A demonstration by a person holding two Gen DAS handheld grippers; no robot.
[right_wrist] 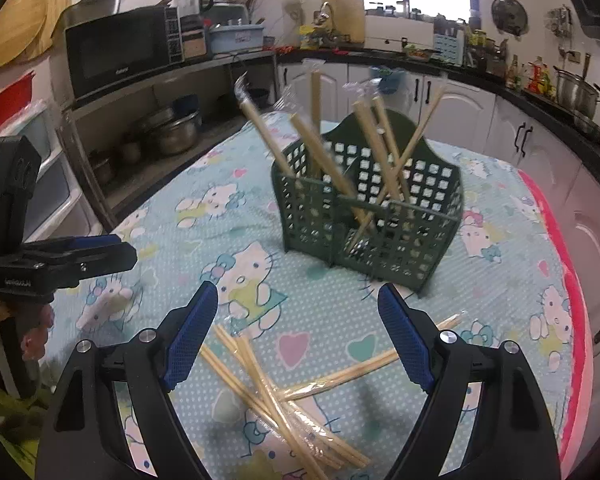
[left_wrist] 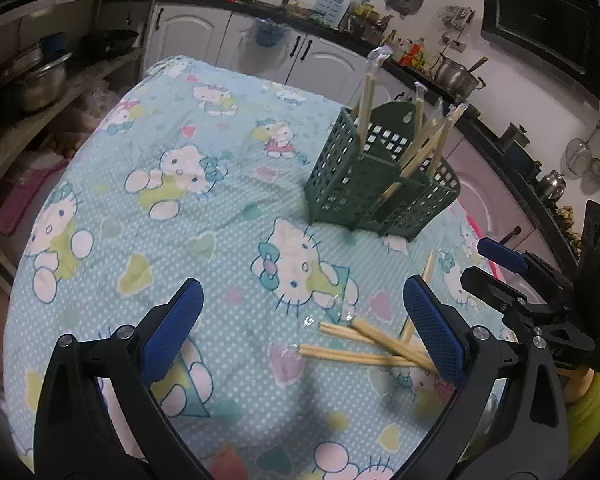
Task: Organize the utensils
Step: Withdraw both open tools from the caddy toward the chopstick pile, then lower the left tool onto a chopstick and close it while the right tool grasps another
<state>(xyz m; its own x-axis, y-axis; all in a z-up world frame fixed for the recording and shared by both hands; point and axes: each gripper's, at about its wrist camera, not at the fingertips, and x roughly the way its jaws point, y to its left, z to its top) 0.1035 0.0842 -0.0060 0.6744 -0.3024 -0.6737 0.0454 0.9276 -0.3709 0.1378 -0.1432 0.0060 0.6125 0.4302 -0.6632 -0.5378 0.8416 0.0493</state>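
Both grippers, left (left_wrist: 304, 328) and right (right_wrist: 298, 336), gape wide and empty above loose chopsticks (right_wrist: 276, 396), positioned for pickup toward the green holder (right_wrist: 368, 216).

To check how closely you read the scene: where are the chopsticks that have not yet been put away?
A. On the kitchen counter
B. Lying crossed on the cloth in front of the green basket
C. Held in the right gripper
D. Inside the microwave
B: the loose chopsticks lie crossed on the cloth, in front of the green basket; the right gripper is open and empty.
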